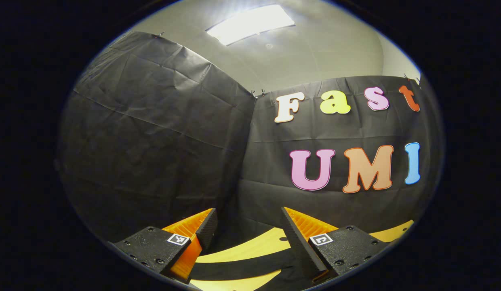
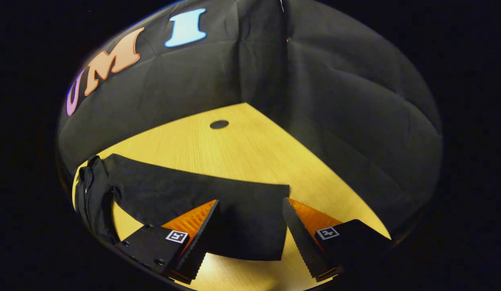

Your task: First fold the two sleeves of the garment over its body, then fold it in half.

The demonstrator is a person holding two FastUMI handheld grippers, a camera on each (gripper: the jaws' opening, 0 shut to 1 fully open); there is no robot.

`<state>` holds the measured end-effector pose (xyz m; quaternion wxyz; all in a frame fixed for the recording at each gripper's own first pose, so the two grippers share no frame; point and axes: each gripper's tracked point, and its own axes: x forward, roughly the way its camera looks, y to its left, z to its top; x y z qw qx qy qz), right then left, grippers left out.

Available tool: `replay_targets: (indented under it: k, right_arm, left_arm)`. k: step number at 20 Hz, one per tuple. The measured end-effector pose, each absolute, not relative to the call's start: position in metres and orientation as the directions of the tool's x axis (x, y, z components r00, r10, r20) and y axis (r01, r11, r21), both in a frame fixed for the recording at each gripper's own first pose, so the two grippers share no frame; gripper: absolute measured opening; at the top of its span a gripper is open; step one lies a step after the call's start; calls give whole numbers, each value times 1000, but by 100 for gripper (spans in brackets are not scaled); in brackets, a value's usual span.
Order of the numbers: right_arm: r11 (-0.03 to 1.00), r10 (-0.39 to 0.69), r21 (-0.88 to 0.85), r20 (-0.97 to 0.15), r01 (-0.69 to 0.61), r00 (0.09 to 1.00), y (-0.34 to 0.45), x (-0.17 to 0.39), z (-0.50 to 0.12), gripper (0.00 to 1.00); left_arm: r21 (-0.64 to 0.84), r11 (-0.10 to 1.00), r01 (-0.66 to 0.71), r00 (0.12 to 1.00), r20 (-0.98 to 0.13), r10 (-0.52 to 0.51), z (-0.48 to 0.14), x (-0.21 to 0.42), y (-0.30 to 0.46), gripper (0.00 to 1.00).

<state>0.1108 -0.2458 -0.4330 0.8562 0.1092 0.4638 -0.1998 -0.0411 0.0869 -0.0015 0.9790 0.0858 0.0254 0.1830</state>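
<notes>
- A bright rectangular ceiling light panel [image 1: 250, 24] glares white in the left gripper view.
- The right gripper view is dim, with a soft reflection on the near yellow wooden table [image 2: 242, 149].
- Both views bend strongly at the edges.

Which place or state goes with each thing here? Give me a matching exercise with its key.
Things:
1. garment
2. table
3. ceiling light
4. right gripper

Places or states:
A. lit, above the booth's cloth wall
B. open, over a flat sleeve-like end of the dark cloth
C. pale wood, with a dark round hole near its far corner
D. black, lying across the wood, bunched at one end

Pairs: 1-D, 2-C, 3-A, 4-B
</notes>
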Motion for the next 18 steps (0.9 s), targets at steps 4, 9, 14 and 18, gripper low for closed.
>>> replay_targets:
  k: [4, 9, 14, 18]
  right_arm:
    - [913, -267, -34, -803, 406, 533, -248, 112, -428, 96]
    - [925, -223, 8, -799, 380, 559, -245, 121, -426, 61]
    - [942, -206, -1, -792, 336, 575, -234, 125, -428, 14]
    - [936, -195, 22, -798, 351, 570, -232, 126, -423, 4]
  left_arm:
    - [186, 917, -352, 933, -4, 359, 1, -42, 86, 90]
    - [167, 927, -336, 937, -43, 347, -12, -39, 76, 91]
    - [178, 931, -318, 942, -54, 332, -14, -36, 59, 92]
    - [181, 942, -281, 955, -45, 294, -12, -29, 38, 91]
